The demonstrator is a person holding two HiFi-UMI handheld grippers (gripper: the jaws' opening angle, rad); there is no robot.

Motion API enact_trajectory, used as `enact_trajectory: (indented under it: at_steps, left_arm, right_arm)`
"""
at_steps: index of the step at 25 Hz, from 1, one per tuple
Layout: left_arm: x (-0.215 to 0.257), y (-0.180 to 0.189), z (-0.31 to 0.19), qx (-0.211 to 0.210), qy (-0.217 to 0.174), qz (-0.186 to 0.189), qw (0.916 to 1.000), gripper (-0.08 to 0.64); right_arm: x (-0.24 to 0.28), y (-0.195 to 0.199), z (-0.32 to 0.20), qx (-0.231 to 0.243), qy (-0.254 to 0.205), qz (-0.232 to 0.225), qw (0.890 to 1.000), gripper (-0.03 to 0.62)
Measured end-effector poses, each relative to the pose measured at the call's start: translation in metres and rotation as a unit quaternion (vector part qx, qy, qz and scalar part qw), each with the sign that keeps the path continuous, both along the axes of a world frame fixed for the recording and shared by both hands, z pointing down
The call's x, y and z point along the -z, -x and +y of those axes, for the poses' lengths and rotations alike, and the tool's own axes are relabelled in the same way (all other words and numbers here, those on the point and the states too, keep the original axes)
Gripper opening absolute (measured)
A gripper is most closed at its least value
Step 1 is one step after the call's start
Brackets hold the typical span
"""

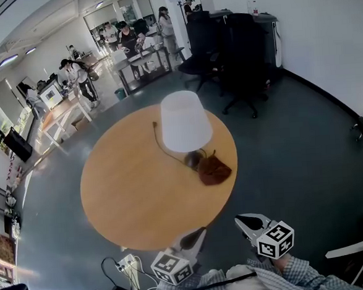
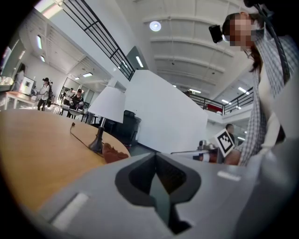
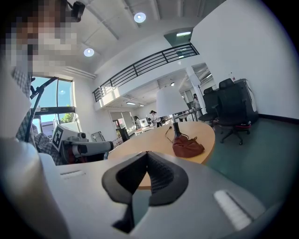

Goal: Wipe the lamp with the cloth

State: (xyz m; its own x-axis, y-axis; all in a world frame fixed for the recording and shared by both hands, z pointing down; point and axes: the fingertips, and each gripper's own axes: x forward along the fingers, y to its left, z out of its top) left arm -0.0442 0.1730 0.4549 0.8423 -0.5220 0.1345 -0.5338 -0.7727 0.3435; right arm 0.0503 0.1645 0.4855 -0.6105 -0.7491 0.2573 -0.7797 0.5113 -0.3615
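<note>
Two closed tools (image 1: 197, 233) (image 1: 240, 220) at table (image 1: 129, 188) edge; cloth (image 1: 214, 170) beside lamp (image 1: 185, 122).

Table (image 1: 129, 194) near half bare; lamp (image 1: 185, 121) + cloth (image 1: 214, 170) block far-right edge.

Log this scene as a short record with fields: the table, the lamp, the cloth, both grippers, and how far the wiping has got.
table: round light wooden table
lamp: white-shaded table lamp, upright on the table's far right part
cloth: crumpled reddish-brown cloth, on the table right beside the lamp
left: left gripper, fingers shut, empty, at the table's near edge
right: right gripper, fingers shut, empty, short of the cloth
progress: cloth not picked up, wiping not begun
</note>
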Motion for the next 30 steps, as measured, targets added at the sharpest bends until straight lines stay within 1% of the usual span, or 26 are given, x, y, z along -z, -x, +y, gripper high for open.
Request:
enact_trajectory:
  at_steps: [8,14,19,22,26,30]
  left_arm:
    - [-0.001,-0.008,-0.003,0.036,-0.005,-0.012,0.9993,0.005]
    - [-0.008,-0.009,-0.005,0.051,-0.001,-0.024,0.9984,0.005]
    - [-0.013,-0.002,-0.026,0.062,0.008,-0.023,0.9978,0.005]
    - [-0.013,0.0,-0.049,0.064,0.002,-0.02,0.9977,0.005]
    - [-0.016,0.001,-0.088,0.056,0.002,-0.02,0.9983,0.005]
    - [-0.006,-0.002,-0.126,0.042,0.009,0.017,0.9989,0.004]
  right_arm:
    - [0.005,-0.041,-0.001,-0.004,-0.011,-0.005,1.0,0.005]
    - [-0.007,-0.051,0.001,-0.005,0.002,-0.011,1.0,0.005]
    - [-0.016,-0.051,-0.011,-0.005,0.016,-0.01,1.0,0.005]
    - [-0.021,-0.05,-0.031,-0.006,0.019,-0.007,1.0,0.005]
    - [-0.023,-0.042,-0.071,0.0,0.019,0.0,1.0,0.005]
    - [-0.019,-0.03,-0.119,0.007,0.012,0.006,1.0,0.005]
